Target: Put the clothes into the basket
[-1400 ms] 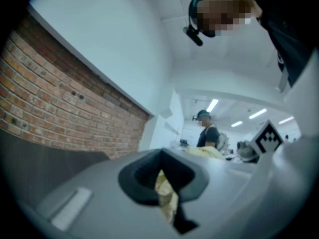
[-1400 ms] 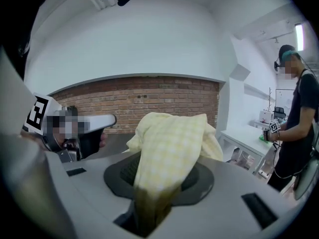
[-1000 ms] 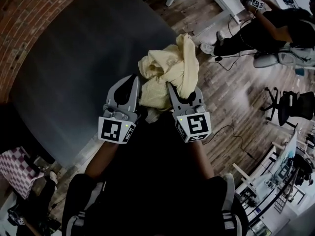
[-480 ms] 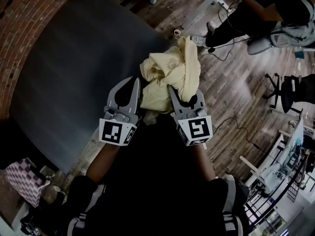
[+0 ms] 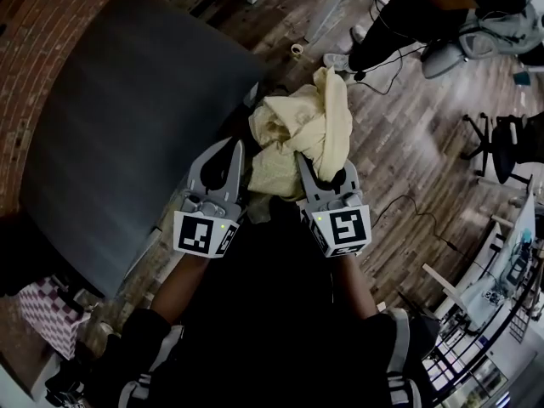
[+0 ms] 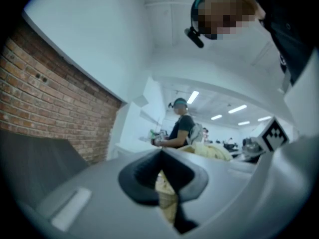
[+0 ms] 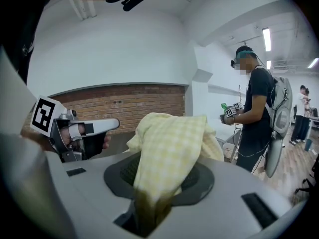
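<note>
A pale yellow checked cloth (image 5: 302,126) hangs bunched in the air between my two grippers, over the wood floor beside a grey table. In the head view my left gripper (image 5: 223,155) grips its left lower part and my right gripper (image 5: 321,172) its right side. In the left gripper view a yellow fold (image 6: 167,195) is pinched between the closed jaws. The right gripper view has the cloth (image 7: 172,143) rising out of its closed jaws, with the left gripper (image 7: 107,126) beside it. No basket is clearly in view.
The grey table (image 5: 119,134) fills the left, with brick (image 5: 34,24) beyond it. A pink-and-white checked thing (image 5: 42,308) sits at lower left. Another person (image 5: 425,7), office chairs (image 5: 510,151), white desk legs (image 5: 336,7) and a floor cable (image 5: 408,206) are to the right.
Both grippers have travelled together with the cloth still held. The grey table has slid toward the left of the view, and the other person has moved nearer the top edge.
</note>
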